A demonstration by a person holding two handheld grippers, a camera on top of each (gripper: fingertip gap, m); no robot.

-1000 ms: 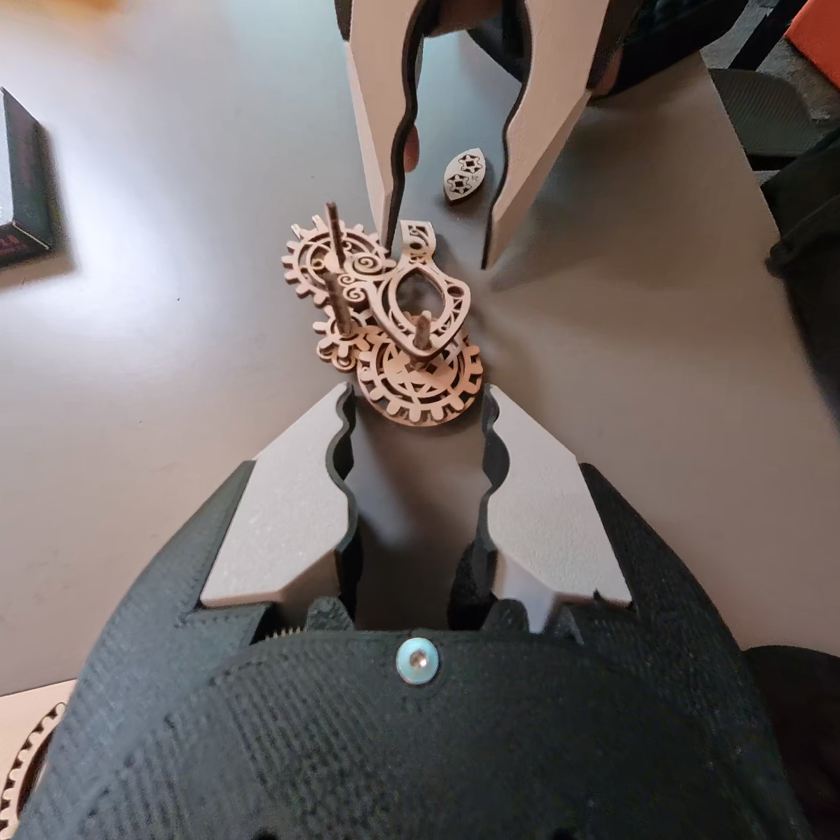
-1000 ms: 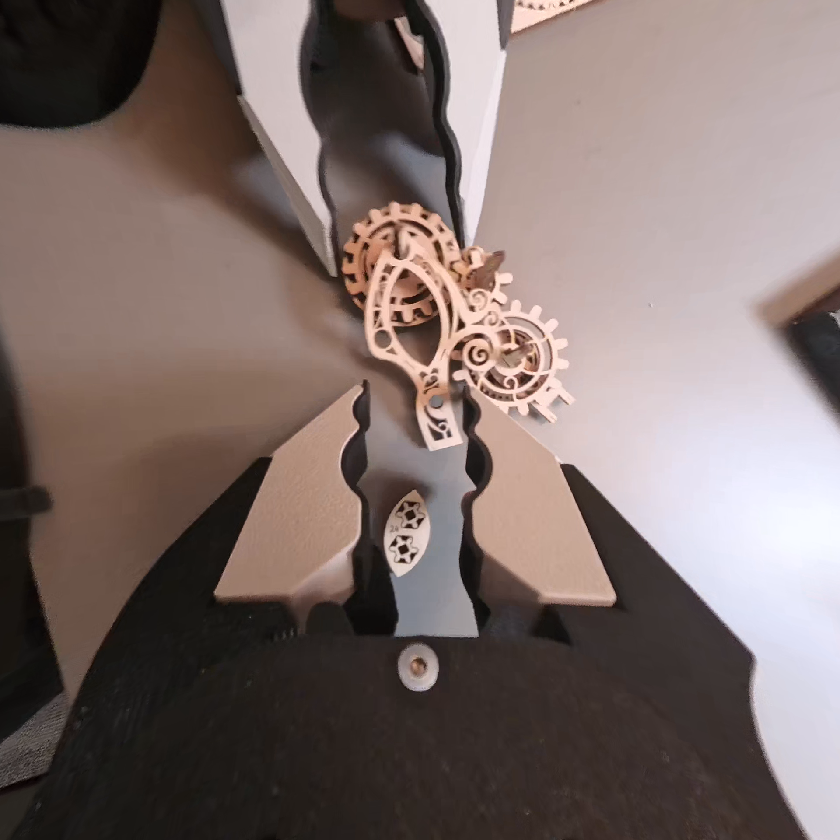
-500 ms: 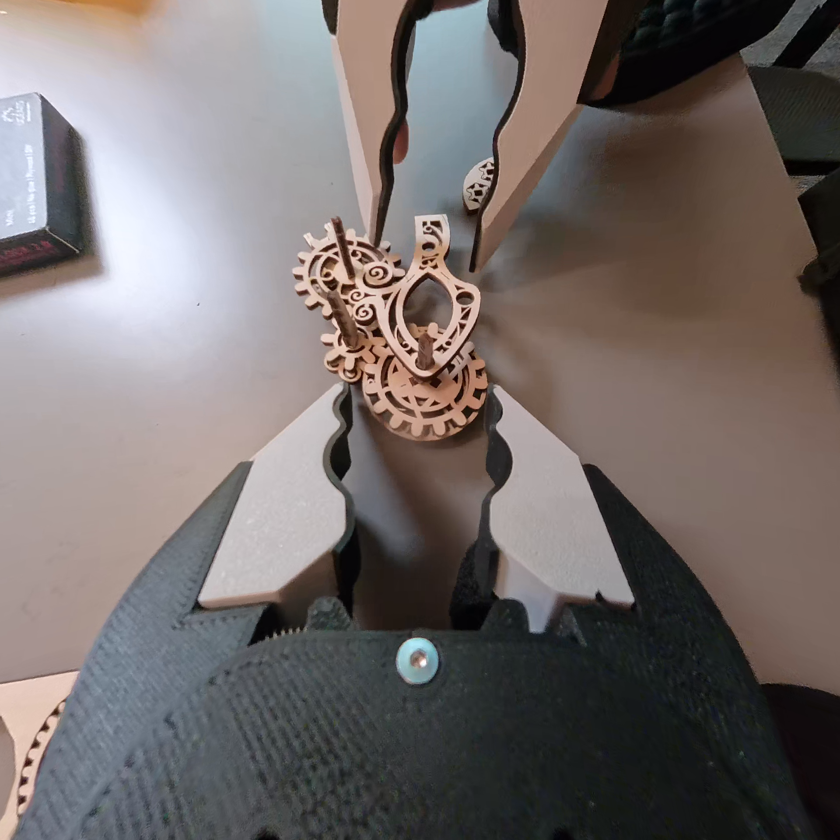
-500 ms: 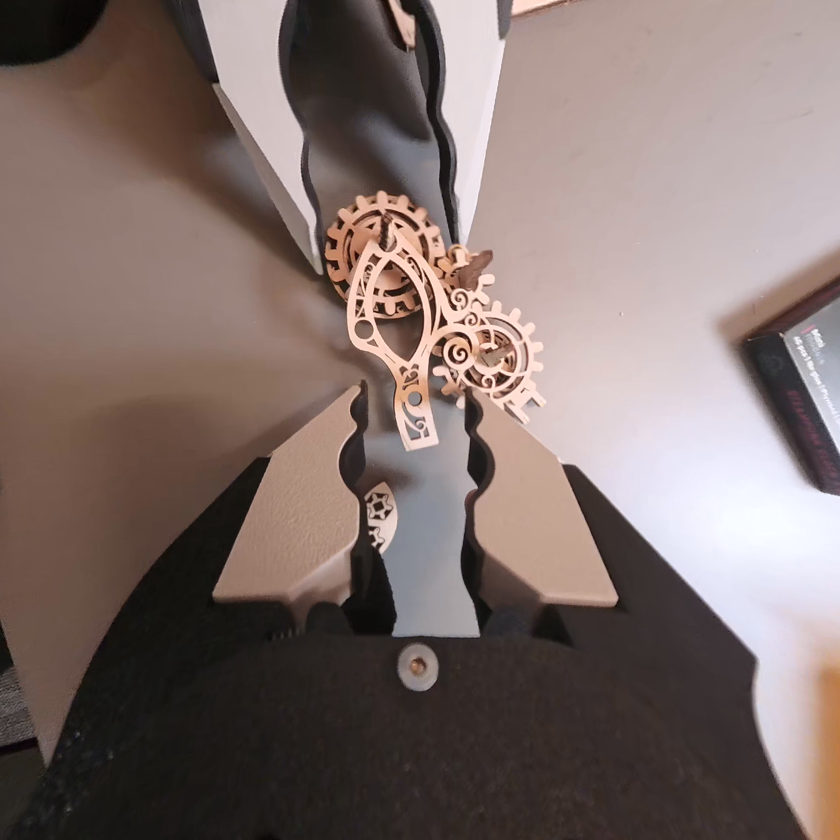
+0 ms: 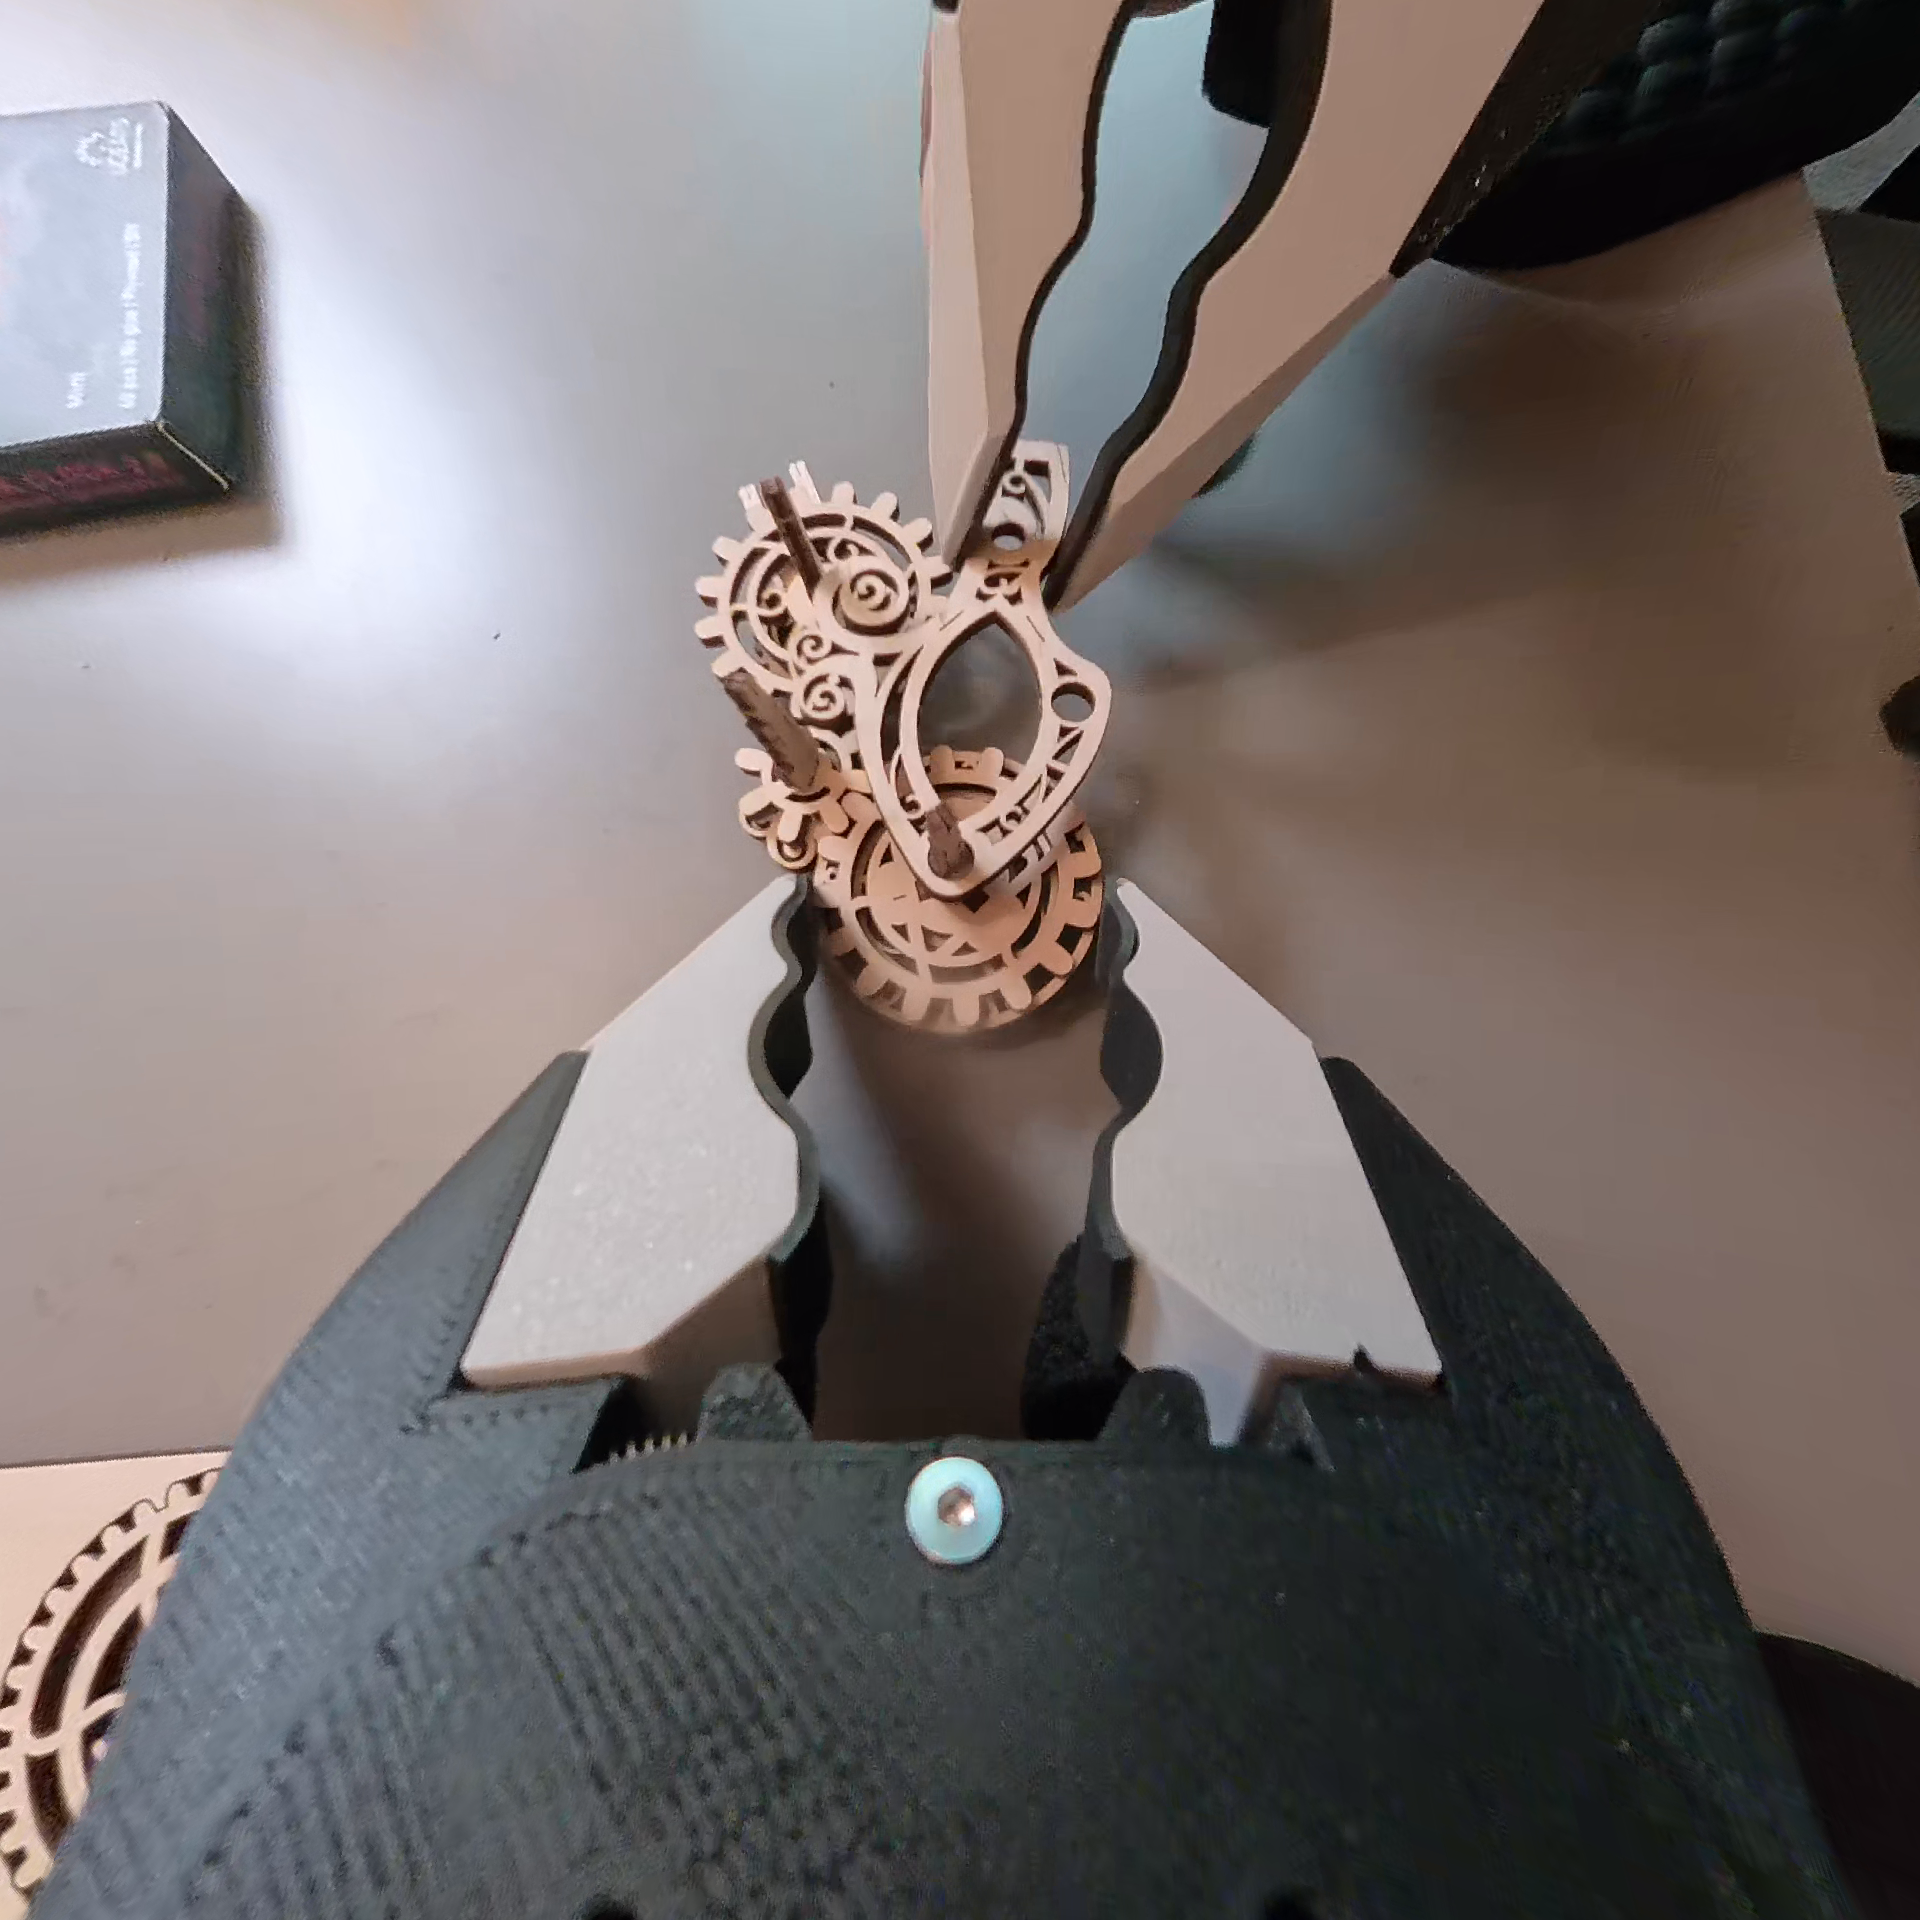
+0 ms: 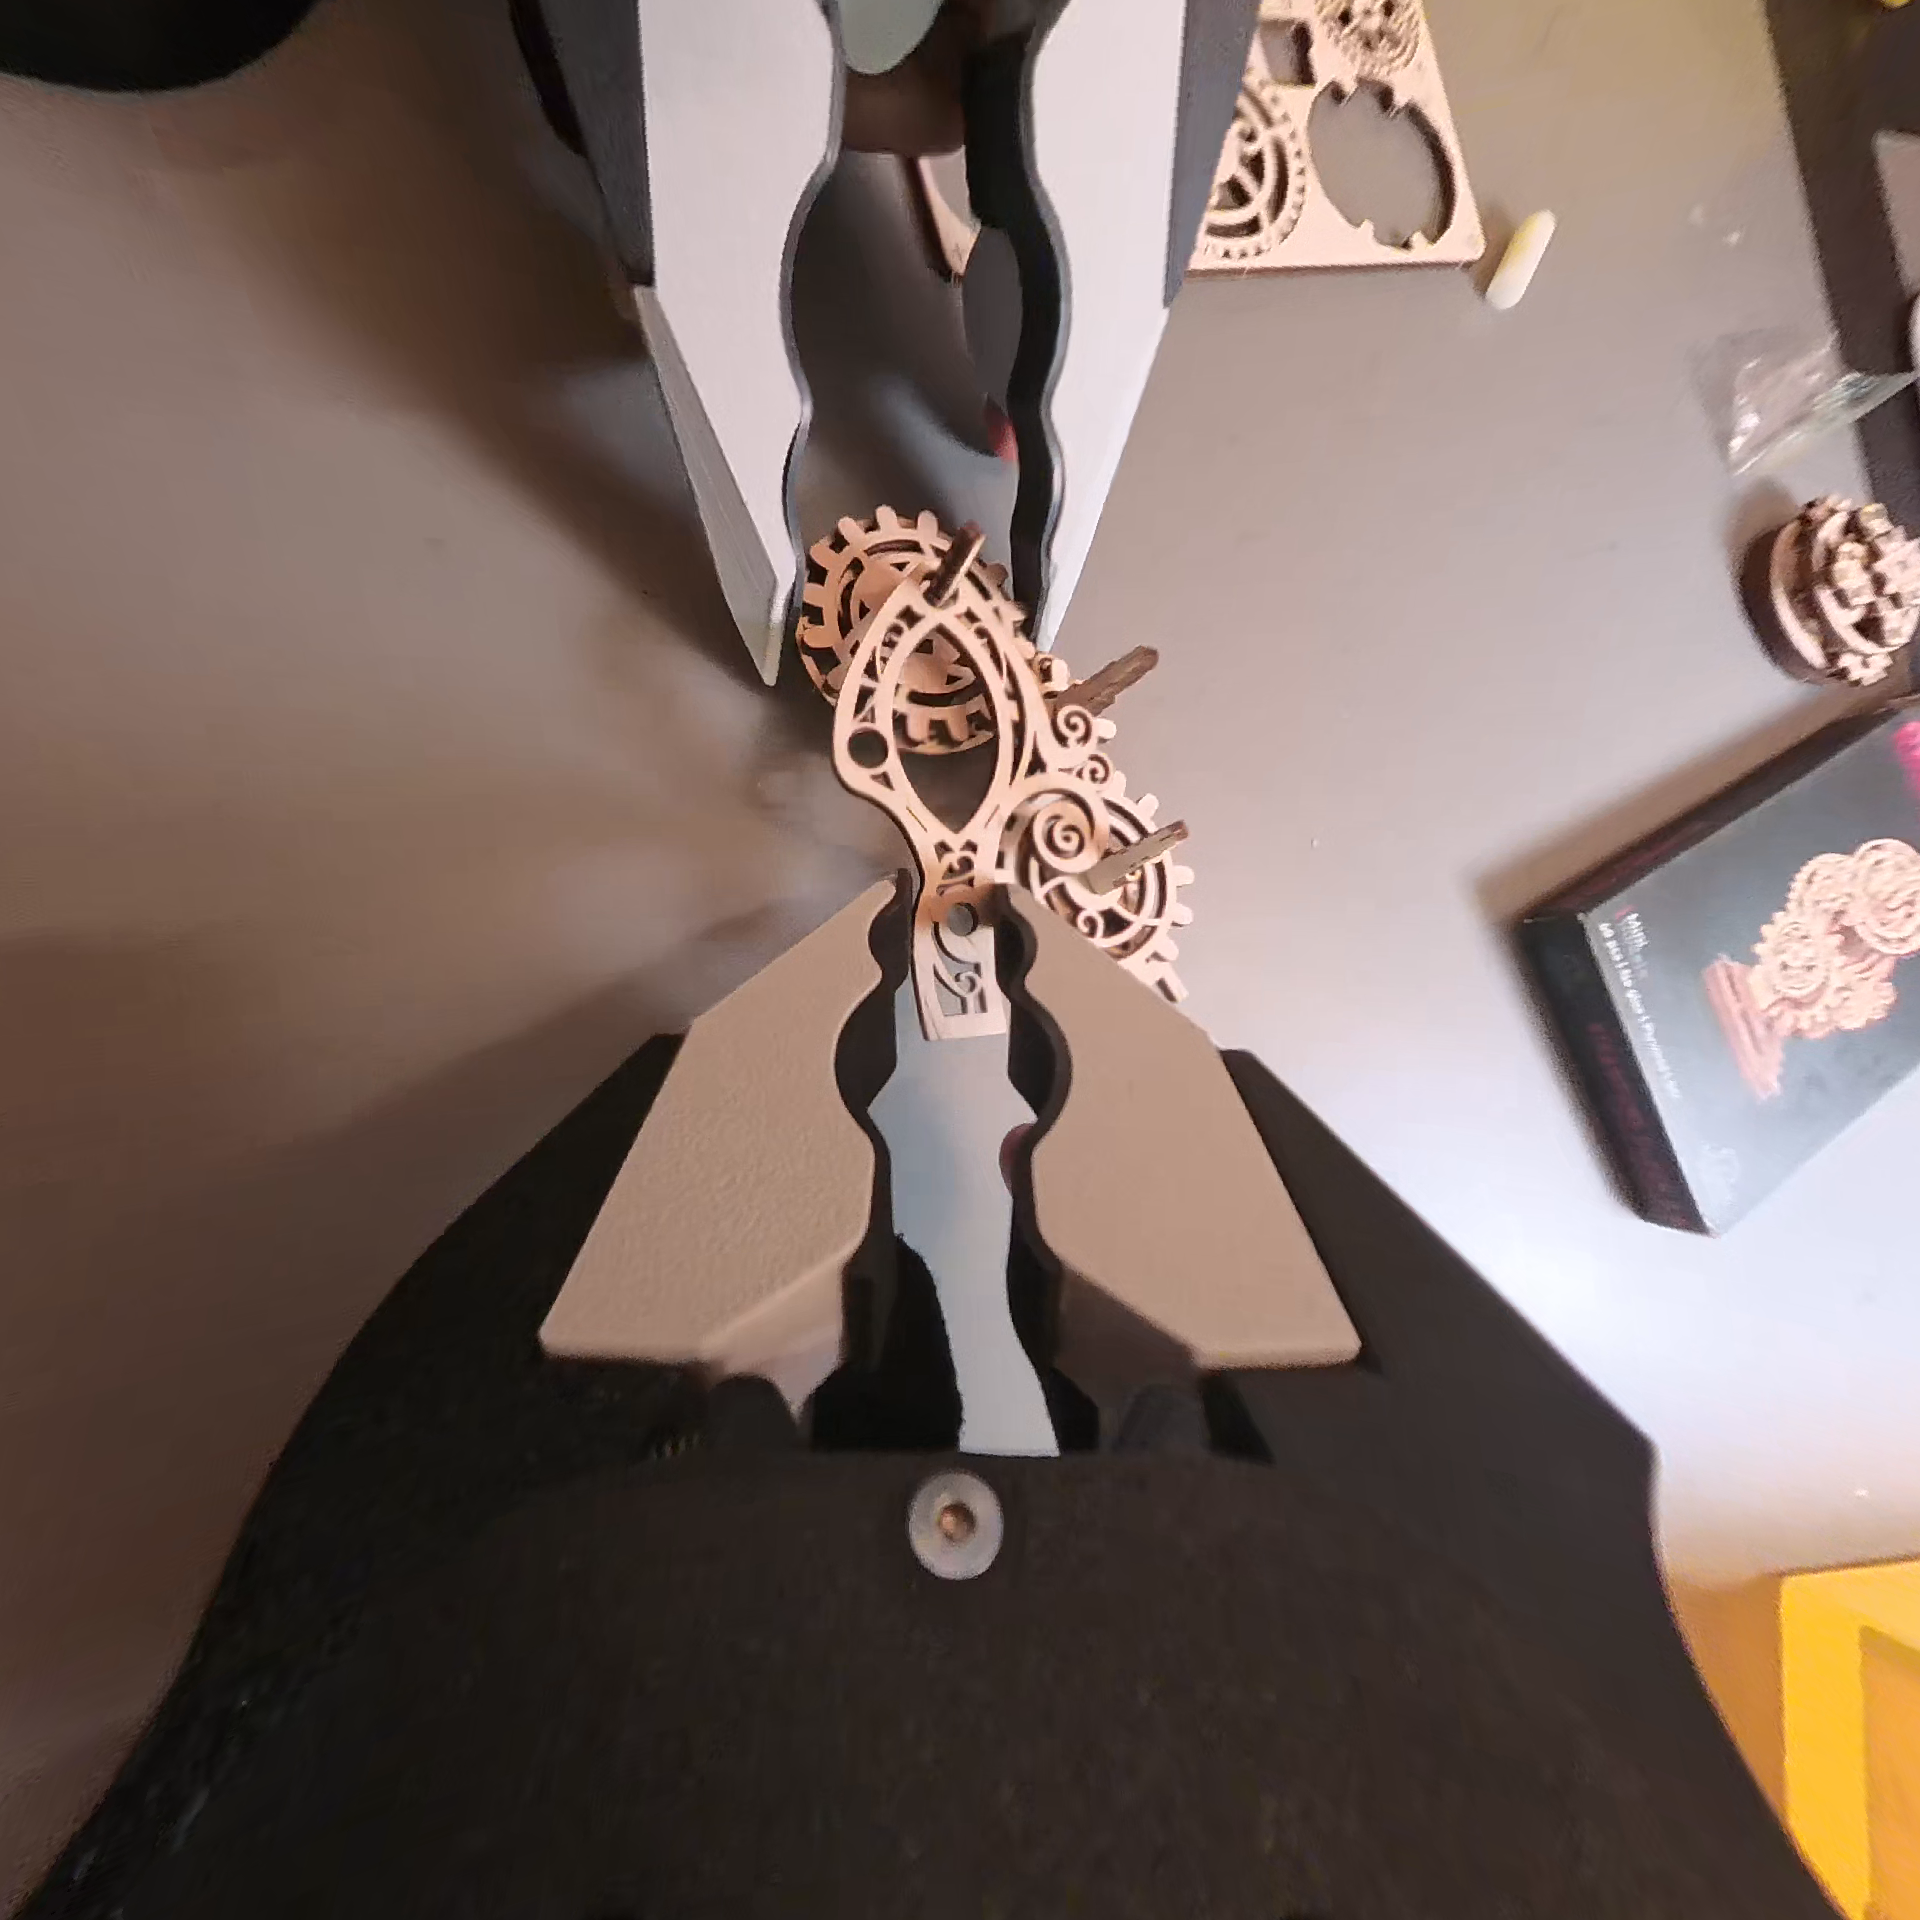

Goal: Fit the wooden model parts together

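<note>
A wooden gear assembly [image 5: 914, 748] has two large gears, a small gear, dark pegs and an ornate teardrop frame [image 5: 997, 727] on top. It hangs tilted between both grippers above the grey table. My left gripper [image 5: 956, 904] grips the near large gear [image 5: 956, 966] by its rim. My right gripper [image 6: 956, 914] is shut on the frame's narrow tab [image 6: 961, 987]. In the left wrist view the right gripper [image 5: 1023, 551] comes in from the top. In the right wrist view the left gripper [image 6: 909, 644] flanks the far gear [image 6: 894, 623].
A black box [image 5: 104, 312] lies at left, also seen in the right wrist view [image 6: 1745, 1018]. A punched wooden parts sheet [image 6: 1340, 135] lies at the back, with a white stick [image 6: 1522, 255], a clear bag [image 6: 1787, 395] and a small built gear piece [image 6: 1839, 603] nearby. About 6 centimeters separates my left fingertips from my right. The white stick [image 6: 1522, 255] is about 20 centimeters from my left fingertips and 25 centimeters from my right.
My right gripper moved in and closed on the frame's tab. The assembly is now tilted and raised between both grippers. The small leaf-shaped piece has left view.
</note>
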